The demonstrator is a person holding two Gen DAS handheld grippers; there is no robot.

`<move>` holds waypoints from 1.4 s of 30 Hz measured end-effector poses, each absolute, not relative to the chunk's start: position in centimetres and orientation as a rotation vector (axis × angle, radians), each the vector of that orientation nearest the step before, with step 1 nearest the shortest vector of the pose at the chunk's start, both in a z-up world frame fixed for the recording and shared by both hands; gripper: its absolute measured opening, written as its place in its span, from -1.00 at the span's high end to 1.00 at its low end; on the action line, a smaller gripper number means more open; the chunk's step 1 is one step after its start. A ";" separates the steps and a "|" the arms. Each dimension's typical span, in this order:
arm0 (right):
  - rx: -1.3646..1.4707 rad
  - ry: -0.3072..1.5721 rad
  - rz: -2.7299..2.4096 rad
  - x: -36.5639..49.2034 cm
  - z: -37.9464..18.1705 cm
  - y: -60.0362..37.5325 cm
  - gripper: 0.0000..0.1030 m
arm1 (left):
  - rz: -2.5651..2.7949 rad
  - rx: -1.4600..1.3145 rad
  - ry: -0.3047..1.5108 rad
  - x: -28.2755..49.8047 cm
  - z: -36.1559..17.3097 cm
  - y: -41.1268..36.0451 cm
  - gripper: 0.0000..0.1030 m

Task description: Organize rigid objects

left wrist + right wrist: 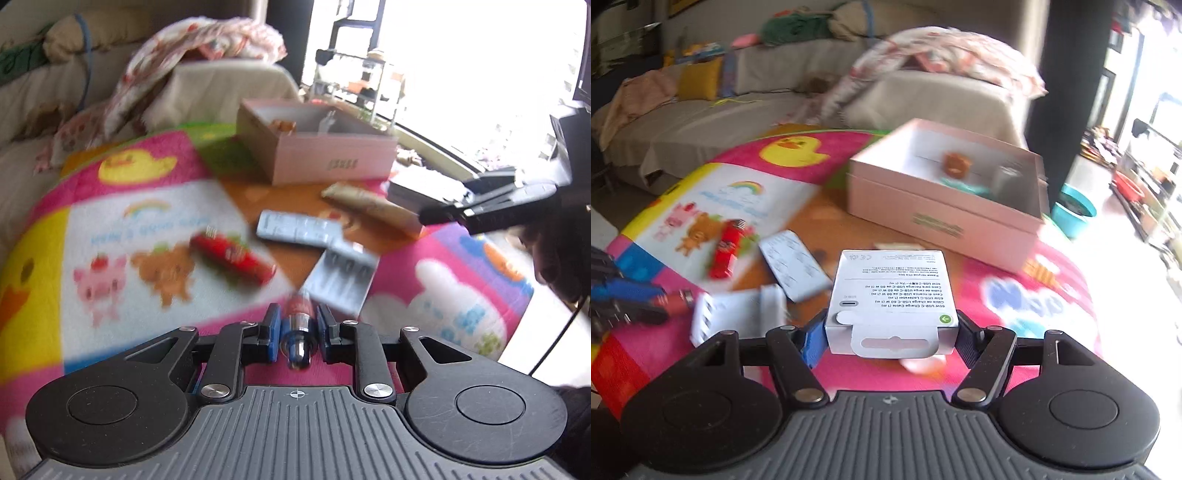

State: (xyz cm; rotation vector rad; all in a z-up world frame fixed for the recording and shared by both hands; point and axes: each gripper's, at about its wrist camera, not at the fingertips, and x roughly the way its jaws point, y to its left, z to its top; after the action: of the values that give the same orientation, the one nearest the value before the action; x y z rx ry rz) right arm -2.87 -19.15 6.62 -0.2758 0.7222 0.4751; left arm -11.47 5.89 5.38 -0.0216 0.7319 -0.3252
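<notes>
My left gripper (297, 325) is shut on a small red and silver tube (300, 321), held above the colourful play mat (129, 229). My right gripper (892, 328) is shut on a white USB-C cable box (892, 299), held above the mat in front of the pink open box (945, 218). The pink box (325, 155) holds a brown toy (955, 164) and a few small items. On the mat lie a red lighter (232, 254), two blister packs (295, 229) (341, 275) and a beige tube (373, 206). The right gripper shows in the left wrist view (480, 212).
A beige sofa (701, 122) with a patterned blanket (942, 55) and cushions stands behind the mat. A teal bucket (1073, 212) sits on the floor at the right. A bright window and shelves lie at the far right.
</notes>
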 end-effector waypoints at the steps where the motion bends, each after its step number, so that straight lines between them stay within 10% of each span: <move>1: -0.266 0.709 0.462 -3.1 7.0 -20.0 -0.32 | -0.329 -0.007 0.714 -11.0 6.1 5.7 0.54; 11: -0.123 0.538 0.373 -3.5 10.8 -25.2 -0.32 | -0.343 0.079 0.572 -7.0 11.4 4.2 0.72; 42: -0.377 0.567 0.466 -5.8 2.4 -15.5 -0.35 | -0.055 -0.086 0.611 -4.8 3.2 12.9 0.49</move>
State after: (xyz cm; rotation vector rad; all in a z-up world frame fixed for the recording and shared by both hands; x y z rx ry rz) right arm -5.84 -15.48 2.41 -0.3767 0.5671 0.4661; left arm -4.79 12.86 3.24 -0.0858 0.6114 -0.0554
